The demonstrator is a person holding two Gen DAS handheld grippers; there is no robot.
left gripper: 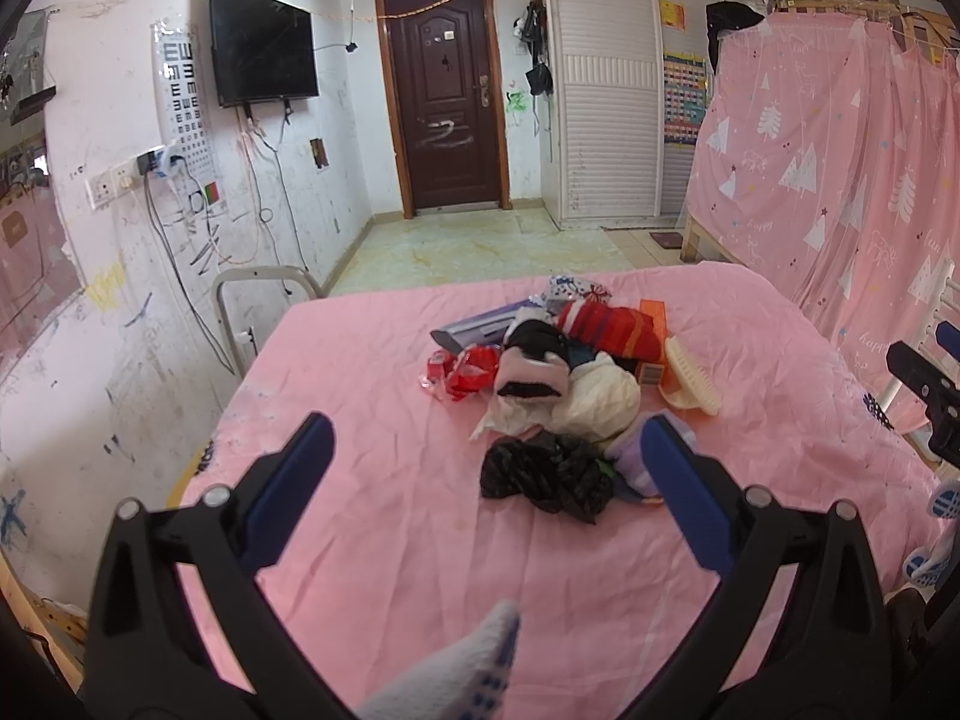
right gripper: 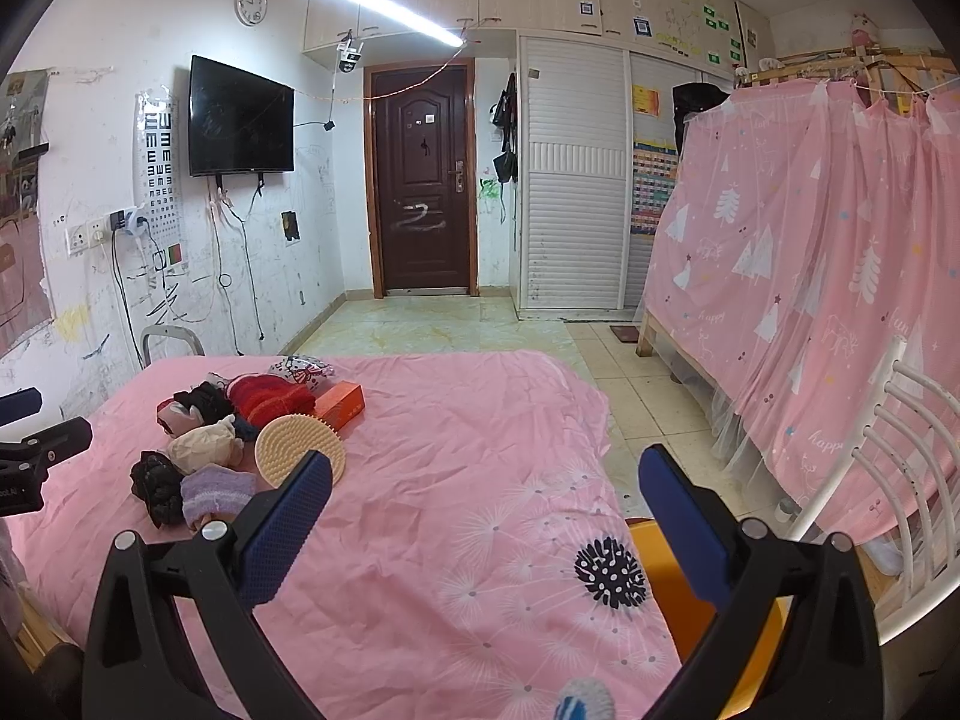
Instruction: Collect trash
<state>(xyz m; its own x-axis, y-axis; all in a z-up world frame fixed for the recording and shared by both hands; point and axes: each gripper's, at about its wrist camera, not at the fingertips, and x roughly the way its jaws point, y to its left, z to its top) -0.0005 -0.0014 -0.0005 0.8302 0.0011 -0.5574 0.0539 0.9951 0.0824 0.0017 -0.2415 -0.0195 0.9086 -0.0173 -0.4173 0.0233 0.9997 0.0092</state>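
On the pink bedsheet (left gripper: 372, 396), a heap of clutter lies near the middle. In the left wrist view, the left gripper (left gripper: 486, 444) hangs released, its blue-padded jaws spread wide and empty, with the crumpled black plastic bag (left gripper: 543, 477) between them at 12 o'clock. Beyond the bag lie a wad of cream crumpled paper (left gripper: 603, 399) and, at 11 o'clock from it, a torn red foil wrapper (left gripper: 465, 372); only this view shows the wrapper. A cream bristled brush (left gripper: 693, 375) lies at 3 o'clock of the heap.

The right wrist view puts the heap at 10 o'clock. The right gripper (right gripper: 486, 483) is likewise spread, holding nothing. Only here appears an orange plastic bin (right gripper: 672, 588) beside the bed at 5 o'clock, partly hidden behind the right finger.
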